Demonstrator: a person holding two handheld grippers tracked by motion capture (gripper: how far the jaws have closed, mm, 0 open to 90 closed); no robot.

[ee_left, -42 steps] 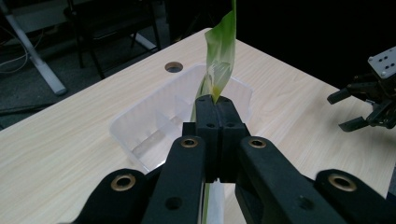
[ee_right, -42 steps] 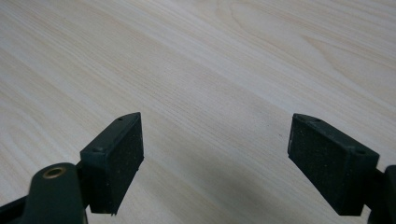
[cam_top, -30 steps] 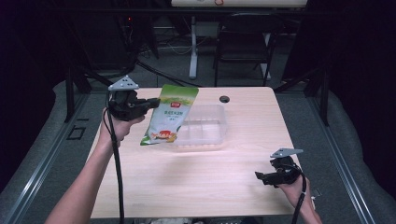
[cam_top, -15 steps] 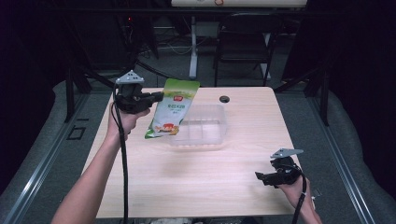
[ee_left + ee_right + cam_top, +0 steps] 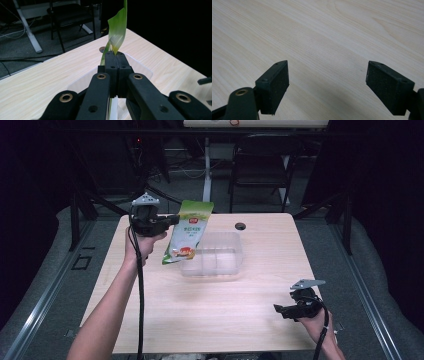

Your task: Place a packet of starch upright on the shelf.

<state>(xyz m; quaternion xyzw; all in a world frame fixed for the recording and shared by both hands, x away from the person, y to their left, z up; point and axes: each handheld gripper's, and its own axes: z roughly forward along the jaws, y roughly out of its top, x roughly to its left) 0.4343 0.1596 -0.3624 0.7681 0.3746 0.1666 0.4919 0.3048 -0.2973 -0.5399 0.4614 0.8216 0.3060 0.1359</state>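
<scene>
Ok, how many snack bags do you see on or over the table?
1. The green snack bag hangs clamped in the left tongs, over the left end of the clear plastic tray. Nothing looks hidden.

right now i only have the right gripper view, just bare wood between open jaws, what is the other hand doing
Observer: The left tool is shut on a green snack bag, gripping it by one edge.
Operator: is the bag on the table
Observer: No, it hangs in the air, its lower end over the left rim of a clear plastic tray.
Operator: where am i relative to that tray
Observer: Your right tool sits near the table's front right corner, well apart from the tray, jaws pointing left across the wood.
</scene>
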